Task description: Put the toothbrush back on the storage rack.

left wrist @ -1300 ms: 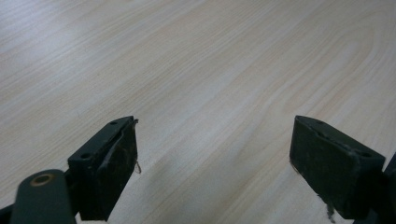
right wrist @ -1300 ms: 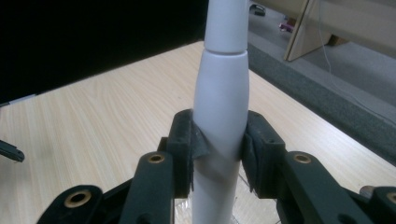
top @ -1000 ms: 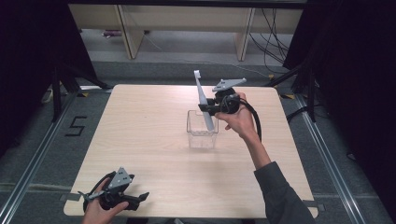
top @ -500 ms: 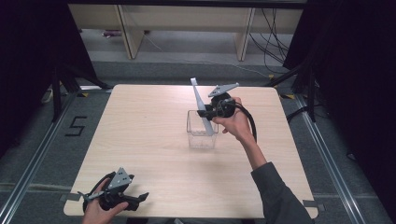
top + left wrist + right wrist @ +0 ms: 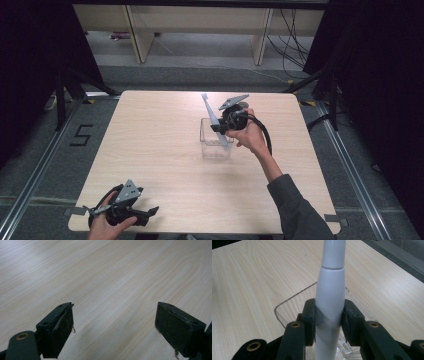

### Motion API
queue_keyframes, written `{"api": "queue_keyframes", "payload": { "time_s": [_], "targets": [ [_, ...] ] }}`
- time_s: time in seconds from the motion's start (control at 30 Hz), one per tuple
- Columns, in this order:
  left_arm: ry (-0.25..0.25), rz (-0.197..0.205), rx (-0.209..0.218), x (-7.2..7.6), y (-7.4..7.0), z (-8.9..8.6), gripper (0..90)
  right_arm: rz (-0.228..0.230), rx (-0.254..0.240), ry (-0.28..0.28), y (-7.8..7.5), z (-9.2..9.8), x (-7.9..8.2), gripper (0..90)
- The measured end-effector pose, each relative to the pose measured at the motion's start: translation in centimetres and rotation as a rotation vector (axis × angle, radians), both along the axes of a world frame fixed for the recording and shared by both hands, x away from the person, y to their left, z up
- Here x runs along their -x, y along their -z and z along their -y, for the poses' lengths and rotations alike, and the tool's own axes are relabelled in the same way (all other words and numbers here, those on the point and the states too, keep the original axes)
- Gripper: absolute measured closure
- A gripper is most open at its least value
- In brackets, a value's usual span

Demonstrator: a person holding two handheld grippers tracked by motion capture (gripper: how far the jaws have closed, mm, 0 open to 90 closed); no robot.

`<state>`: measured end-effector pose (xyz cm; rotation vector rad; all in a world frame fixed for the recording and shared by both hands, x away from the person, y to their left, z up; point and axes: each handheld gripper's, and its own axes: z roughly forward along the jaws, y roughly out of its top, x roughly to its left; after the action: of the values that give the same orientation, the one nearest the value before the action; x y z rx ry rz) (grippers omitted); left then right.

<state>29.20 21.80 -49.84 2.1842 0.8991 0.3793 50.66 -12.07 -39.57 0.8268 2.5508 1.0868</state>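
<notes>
Over clear bin (image 5: 216,145), right gripper (image 5: 223,125) clamping white handle (image 5: 330,292).

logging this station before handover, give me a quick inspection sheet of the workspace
surface: pale wood table, bare apart from one container.
job's things: clear plastic box near the table's middle; white toothbrush-like tool held tilted over the box, its lower end at or in the box.
clutter: nothing seen on the table.
grippers: right gripper clamped on the white tool's body; left gripper at the near left corner, jaws wide apart, nothing between them.
cables: black cable loops from the right gripper; loose wires on the floor beyond the table.
surroundings: wooden shelving behind, black curtains at both sides, a floor mark 5 on the left.
</notes>
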Motion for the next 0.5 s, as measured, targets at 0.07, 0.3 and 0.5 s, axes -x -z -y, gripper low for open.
{"api": "queue_keyframes", "payload": {
  "time_s": [0.07, 0.3, 0.5],
  "targets": [
    [0.0, -0.002, -0.006, 0.1, 0.1, 0.0, 14.9, -0.002, 0.017, -0.022, 0.2, -0.1, -0.1, 67.1],
    [0.007, -0.008, 0.002, 0.0, 0.1, 0.0, 14.8, -0.021, 0.041, -0.022, 1.0, -0.3, -0.4, 67.1],
    [-0.003, -0.004, -0.007, 0.1, 0.1, -0.1, 14.8, -0.069, 0.071, 0.005, 1.7, -0.6, -0.5, 67.1]
  ]
}}
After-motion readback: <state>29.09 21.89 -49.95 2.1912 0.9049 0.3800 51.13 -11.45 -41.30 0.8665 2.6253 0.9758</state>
